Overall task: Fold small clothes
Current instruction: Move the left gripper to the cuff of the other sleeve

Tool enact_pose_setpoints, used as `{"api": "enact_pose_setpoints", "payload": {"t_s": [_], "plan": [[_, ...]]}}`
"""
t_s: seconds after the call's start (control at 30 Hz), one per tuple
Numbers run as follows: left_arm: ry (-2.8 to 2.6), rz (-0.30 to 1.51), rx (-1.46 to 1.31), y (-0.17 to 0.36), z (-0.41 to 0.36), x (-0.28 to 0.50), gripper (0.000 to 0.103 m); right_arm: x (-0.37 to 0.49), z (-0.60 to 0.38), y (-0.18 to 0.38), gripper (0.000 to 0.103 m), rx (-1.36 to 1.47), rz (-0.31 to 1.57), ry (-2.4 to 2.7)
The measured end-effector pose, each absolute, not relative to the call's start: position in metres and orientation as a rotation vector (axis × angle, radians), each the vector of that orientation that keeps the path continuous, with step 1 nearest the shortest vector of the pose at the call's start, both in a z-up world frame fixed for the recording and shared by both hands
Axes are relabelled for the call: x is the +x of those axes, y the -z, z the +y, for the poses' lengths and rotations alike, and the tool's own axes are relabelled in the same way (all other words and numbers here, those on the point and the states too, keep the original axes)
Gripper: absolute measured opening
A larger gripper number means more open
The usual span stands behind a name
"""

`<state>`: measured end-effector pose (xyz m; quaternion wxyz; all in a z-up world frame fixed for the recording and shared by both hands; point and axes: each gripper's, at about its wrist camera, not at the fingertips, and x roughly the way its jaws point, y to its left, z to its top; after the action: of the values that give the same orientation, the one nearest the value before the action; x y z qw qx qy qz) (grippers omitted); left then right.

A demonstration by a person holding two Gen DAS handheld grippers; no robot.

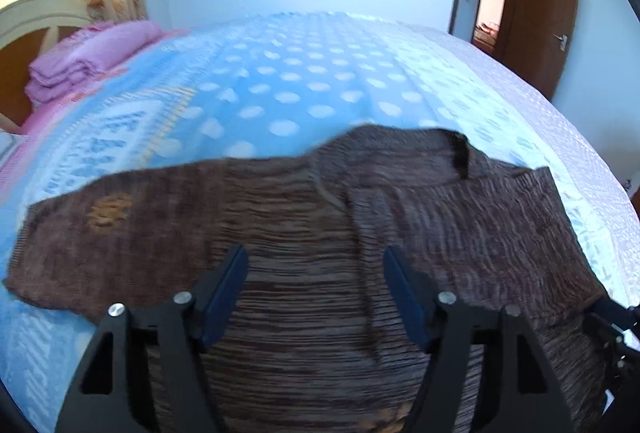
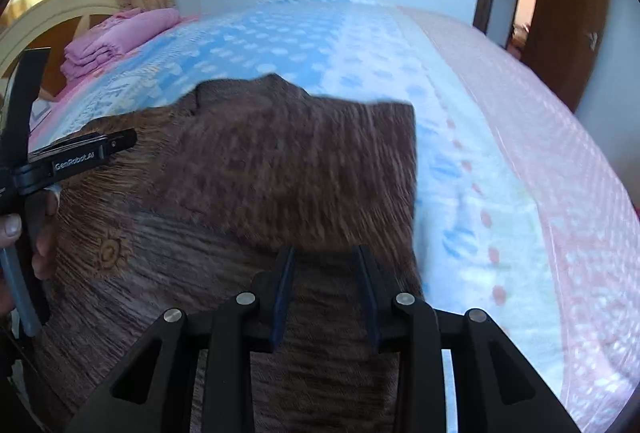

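Brown knit sweater (image 1: 304, 217) lies spread on the bed (image 1: 304, 81), front up, neckline away from the cameras; it sits on the blue dotted bedspread, near the near edge, presumably so both sleeves can be reached from one standing place.

Left sleeve (image 1: 100, 233) lies stretched out flat to the side; right sleeve (image 2: 312, 161) appears already laid across the chest, its cuff edge near the sweater's right side; motion blur is heavy here, so the exact lie of that fold is uncertain.

Left tongs (image 1: 314, 273) hover over the sweater body, jaws spread wide, nothing between them; placed mid-chest, probably to move toward the outstretched sleeve.

Right tongs (image 2: 324, 261) hang over the folded part near the right hem side, jaws parted, no cloth visibly pinched; released.

In the right wrist view the left tool shows side-on at the frame edge, a hand (image 2: 24, 233) around its handle.

Folded pink blankets (image 1: 88, 65) sit well apart by the headboard; not in the way.
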<state>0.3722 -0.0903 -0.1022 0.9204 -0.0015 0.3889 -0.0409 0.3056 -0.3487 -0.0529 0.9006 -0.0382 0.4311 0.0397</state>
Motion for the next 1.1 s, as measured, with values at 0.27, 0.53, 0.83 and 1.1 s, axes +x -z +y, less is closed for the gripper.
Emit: {"api": "enact_pose_setpoints", "payload": {"t_s": [0.27,0.53,0.83,1.1], "plan": [[0.022,0.773,-0.027,0.090,-0.046,0.357,0.073,0.384,-0.389,0.083,0.027,0.063,0.984,-0.030],[-0.162,0.748,0.038,0.092,0.057,0.345,0.084,0.367,-0.417,0.066,0.028,0.038,0.927,0.093],[-0.444,0.788,0.007,0.111,0.167,0.346,0.086,0.390,-0.370,0.076,0.033,-0.084,0.972,0.058],[-0.515,0.852,-0.059,0.126,0.214,0.341,0.091,0.376,-0.384,0.080,0.045,-0.088,0.936,0.096]]}}
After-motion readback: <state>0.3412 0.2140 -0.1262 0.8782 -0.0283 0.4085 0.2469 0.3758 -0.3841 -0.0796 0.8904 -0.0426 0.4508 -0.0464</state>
